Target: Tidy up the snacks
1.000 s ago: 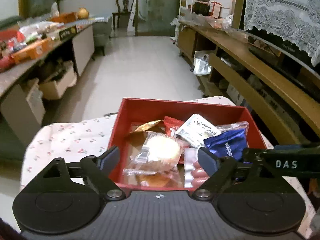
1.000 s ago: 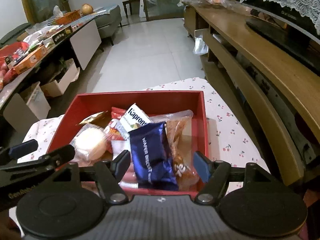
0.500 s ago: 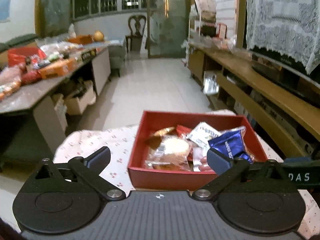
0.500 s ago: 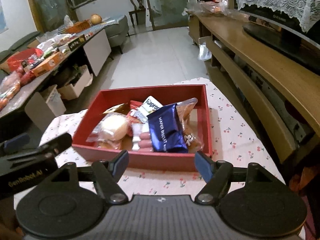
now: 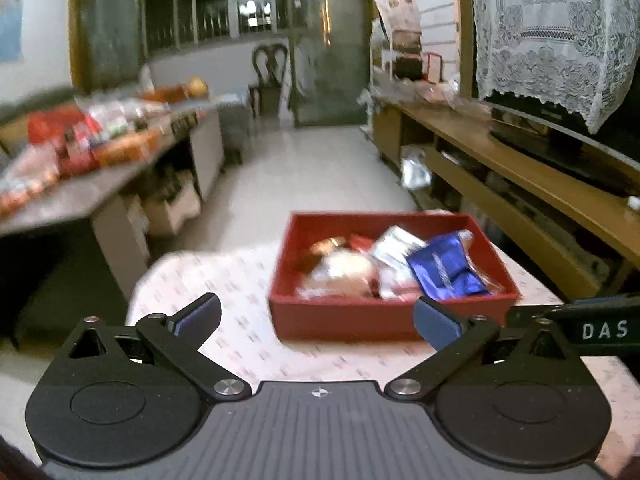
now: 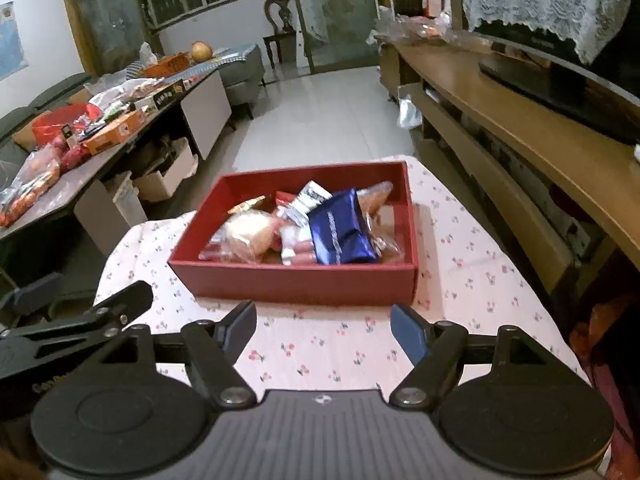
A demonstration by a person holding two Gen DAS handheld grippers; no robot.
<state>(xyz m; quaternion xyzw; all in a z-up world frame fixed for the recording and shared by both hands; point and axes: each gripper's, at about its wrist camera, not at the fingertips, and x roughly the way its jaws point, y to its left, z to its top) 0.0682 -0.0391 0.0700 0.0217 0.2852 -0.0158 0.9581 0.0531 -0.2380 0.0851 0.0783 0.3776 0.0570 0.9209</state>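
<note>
A red box (image 6: 296,282) stands on a small table with a cherry-print cloth (image 6: 472,280). In it lie several snacks: a blue wafer packet (image 6: 340,228), a round bun in clear wrap (image 6: 248,234), sausages (image 6: 298,250) and a white sachet (image 6: 310,198). The box also shows in the left wrist view (image 5: 380,316), with the blue packet (image 5: 444,266). My left gripper (image 5: 316,316) is open and empty, back from the box's near left. My right gripper (image 6: 324,326) is open and empty, just short of the box's near wall.
A long table (image 6: 76,168) piled with packaged food runs along the left, with cardboard boxes under it. A wooden TV bench (image 6: 532,148) runs along the right, close to the small table. White tiled floor (image 6: 332,128) lies beyond, toward a chair and a glass door.
Both grippers have pulled back and up from above the box, so it now sits farther ahead. Both stayed open and empty. The snacks have not moved.
</note>
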